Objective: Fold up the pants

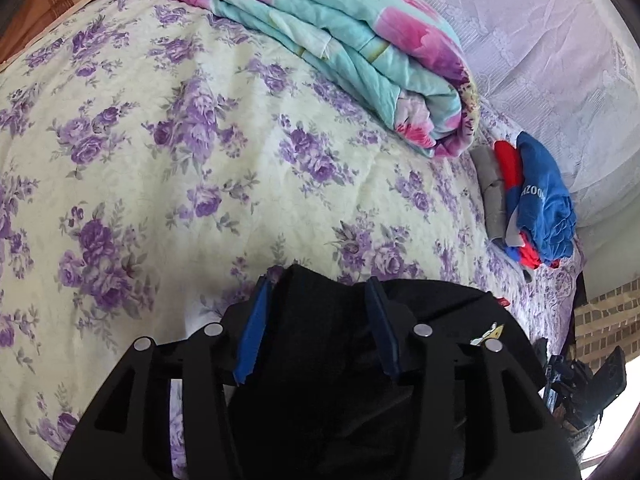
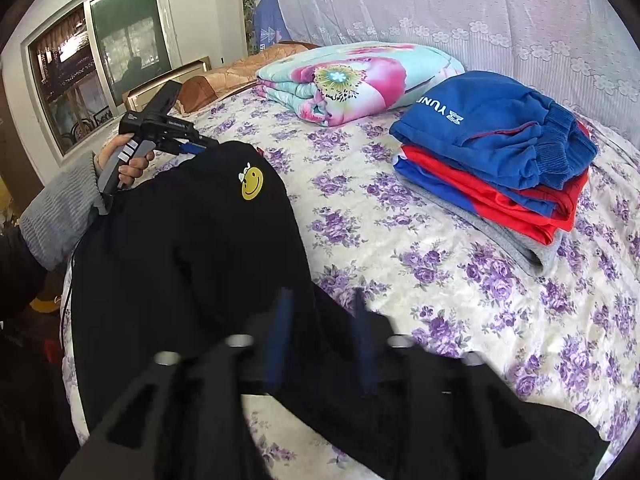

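Note:
Black pants (image 2: 192,248) with a yellow smiley patch (image 2: 252,185) hang between my two grippers above the floral bed. My left gripper (image 1: 318,292) is shut on a bunch of the black pants (image 1: 320,360), which fill the gap between its blue pads (image 1: 252,336). It also shows in the right wrist view (image 2: 200,145), held by a hand at the pants' far edge. My right gripper (image 2: 320,300) is shut on the near edge of the pants; it is blurred.
A stack of folded clothes, blue on red on grey (image 2: 496,152), lies on the bed's right side; it also shows in the left wrist view (image 1: 532,200). A folded flowered quilt (image 2: 352,80) lies at the back. The floral sheet (image 1: 160,160) covers the bed. A lace curtain (image 2: 480,8) hangs behind.

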`<state>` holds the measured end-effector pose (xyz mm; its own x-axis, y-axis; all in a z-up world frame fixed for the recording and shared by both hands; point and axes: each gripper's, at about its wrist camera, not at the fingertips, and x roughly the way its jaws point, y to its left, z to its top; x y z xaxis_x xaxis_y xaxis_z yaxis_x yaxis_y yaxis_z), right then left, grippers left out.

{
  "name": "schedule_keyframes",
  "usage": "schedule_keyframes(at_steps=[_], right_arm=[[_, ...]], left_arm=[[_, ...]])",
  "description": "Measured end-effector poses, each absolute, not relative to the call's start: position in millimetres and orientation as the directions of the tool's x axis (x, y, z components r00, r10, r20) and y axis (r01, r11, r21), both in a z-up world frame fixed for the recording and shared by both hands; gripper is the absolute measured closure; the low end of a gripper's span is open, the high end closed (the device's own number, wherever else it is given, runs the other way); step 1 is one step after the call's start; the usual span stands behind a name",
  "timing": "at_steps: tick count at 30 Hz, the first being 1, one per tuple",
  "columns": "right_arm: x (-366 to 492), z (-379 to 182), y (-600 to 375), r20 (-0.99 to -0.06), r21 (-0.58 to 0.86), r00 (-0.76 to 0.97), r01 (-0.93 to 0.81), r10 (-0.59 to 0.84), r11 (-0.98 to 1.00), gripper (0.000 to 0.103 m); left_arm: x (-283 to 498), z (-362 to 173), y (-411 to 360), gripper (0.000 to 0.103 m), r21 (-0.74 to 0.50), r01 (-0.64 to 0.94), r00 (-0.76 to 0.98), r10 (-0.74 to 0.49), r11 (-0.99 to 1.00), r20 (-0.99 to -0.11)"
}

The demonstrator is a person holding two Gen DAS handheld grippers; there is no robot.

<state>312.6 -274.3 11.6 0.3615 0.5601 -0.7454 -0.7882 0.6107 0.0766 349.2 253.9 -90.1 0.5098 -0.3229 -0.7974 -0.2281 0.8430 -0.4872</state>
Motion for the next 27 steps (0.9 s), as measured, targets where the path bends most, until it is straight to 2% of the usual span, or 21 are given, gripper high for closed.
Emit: schedule_keyframes(at_steps=[3,4,5,6,7,13,16,23,24,25,26,27], right_arm=[[317,8,-271,-0.748,0.081,0.355,-0.790,0.561,0.607,0.059],[319,8,-271,-0.747,0.084,0.353,-0.790,0.563,0.607,0.059],[320,8,-271,-0.747,0.088,0.350,-0.791,0.565,0.606,0.059],[322,7,-271,-0.747,0.087,0.352,-0.790,0.565,0.607,0.059],[324,7,-271,-0.747,0.087,0.353,-0.789,0.563,0.609,0.059],[335,-10,-268,-0.778,0.080,0.342,-0.779,0.528,0.622,0.060],[336,-17,-265,-0.793,0.080,0.328,-0.778,0.513,0.623,0.066],[335,-18,-256,-0.802,0.126,0.254,-0.812,0.540,0.570,0.067],[338,-20,-254,-0.808,0.141,0.240,-0.808,0.539,0.571,0.069],[339,-22,-252,-0.812,0.161,0.222,-0.804,0.540,0.572,0.088],[340,-23,-251,-0.818,0.170,0.215,-0.796,0.534,0.580,0.097],[337,-21,-251,-0.816,0.161,0.229,-0.792,0.531,0.589,0.099]], left_arm=[[352,-91,252,0.055,-0.481,-0.217,0.512,-0.321,0.849,-0.797],[351,-89,252,0.060,-0.475,-0.203,0.520,-0.316,0.856,-0.793],[349,-87,251,0.071,-0.465,-0.187,0.532,-0.309,0.865,-0.788],[346,-84,250,0.089,-0.451,-0.170,0.540,-0.300,0.876,-0.786],[343,-80,251,0.091,-0.451,-0.159,0.556,-0.298,0.878,-0.776],[326,-53,252,0.098,-0.480,-0.135,0.636,-0.295,0.867,-0.713],[322,-42,252,0.099,-0.482,-0.127,0.652,-0.294,0.867,-0.700],[311,-28,253,0.099,-0.506,-0.115,0.675,-0.307,0.855,-0.671],[309,-27,253,0.099,-0.506,-0.115,0.677,-0.306,0.855,-0.669],[307,-25,252,0.099,-0.507,-0.116,0.680,-0.304,0.854,-0.667],[305,-23,252,0.099,-0.511,-0.116,0.682,-0.306,0.852,-0.665],[303,-21,252,0.099,-0.512,-0.114,0.683,-0.307,0.852,-0.663]])
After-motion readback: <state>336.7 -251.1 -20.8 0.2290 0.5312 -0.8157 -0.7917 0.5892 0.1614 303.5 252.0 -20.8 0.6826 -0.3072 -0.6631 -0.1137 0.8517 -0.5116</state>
